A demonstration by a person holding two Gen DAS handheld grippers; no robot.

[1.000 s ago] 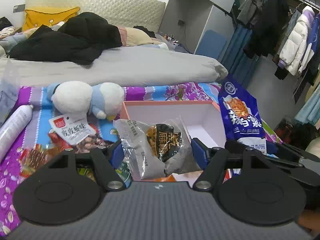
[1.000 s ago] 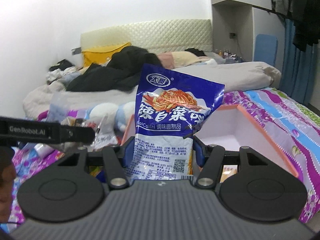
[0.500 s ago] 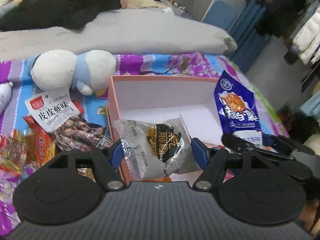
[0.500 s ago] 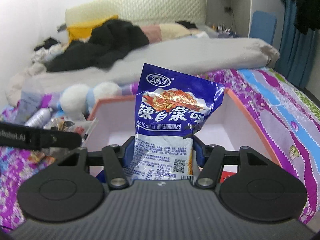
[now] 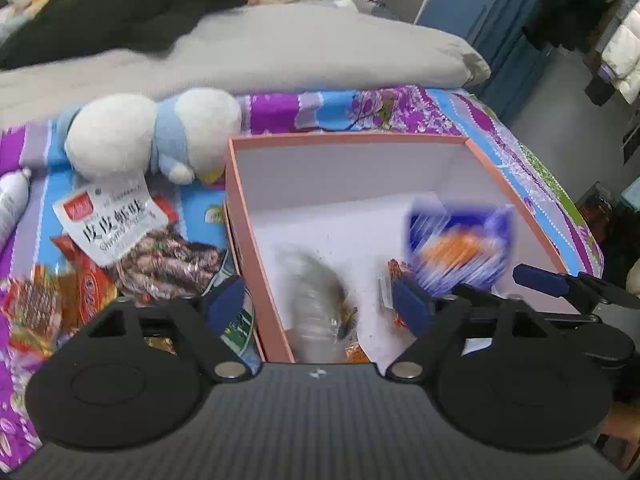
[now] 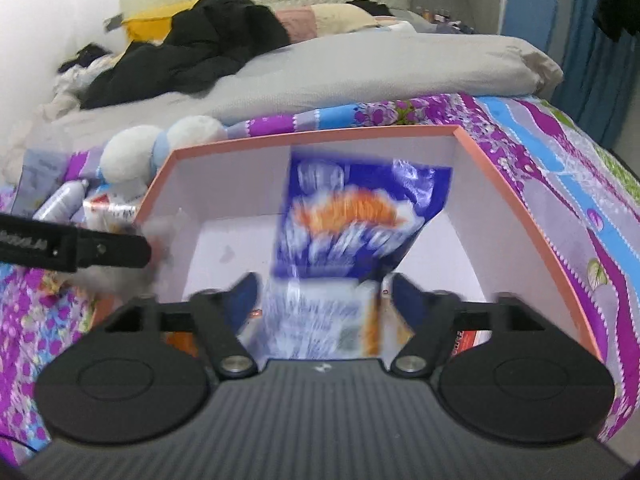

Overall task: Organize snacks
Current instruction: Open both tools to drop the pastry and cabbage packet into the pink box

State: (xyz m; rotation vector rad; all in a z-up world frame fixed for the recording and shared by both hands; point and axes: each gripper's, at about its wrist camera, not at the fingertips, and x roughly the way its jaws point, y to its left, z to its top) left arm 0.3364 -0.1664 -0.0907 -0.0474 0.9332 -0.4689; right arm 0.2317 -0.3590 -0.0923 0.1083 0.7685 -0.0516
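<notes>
A salmon-rimmed box (image 5: 348,138) with a white inside lies on the flowered bedsheet. My left gripper (image 5: 320,302) hangs over its near left corner, jaws opening. A grey see-through snack packet (image 5: 316,296), blurred, drops between the fingers clear of the pads. My right gripper (image 6: 326,300) is over the same box (image 6: 316,136), jaws opening too. A blue snack packet (image 6: 352,220), also blurred, slides down into the box between its spread pads. That blue packet (image 5: 460,248) shows right of the grey one. Some orange wrappers (image 5: 354,354) lie on the box floor.
Left of the box lie several loose snack packets (image 5: 120,240), a white and blue plush toy (image 5: 152,136) and a white bottle (image 5: 12,204). A grey duvet (image 5: 280,48) with dark clothes on it fills the back. The bed's edge drops off at the right (image 5: 560,208).
Both grippers moved forward over the box and tipped downward. Both pairs of jaws widened, and the grey and blue packets left the pads and are falling into the box.
</notes>
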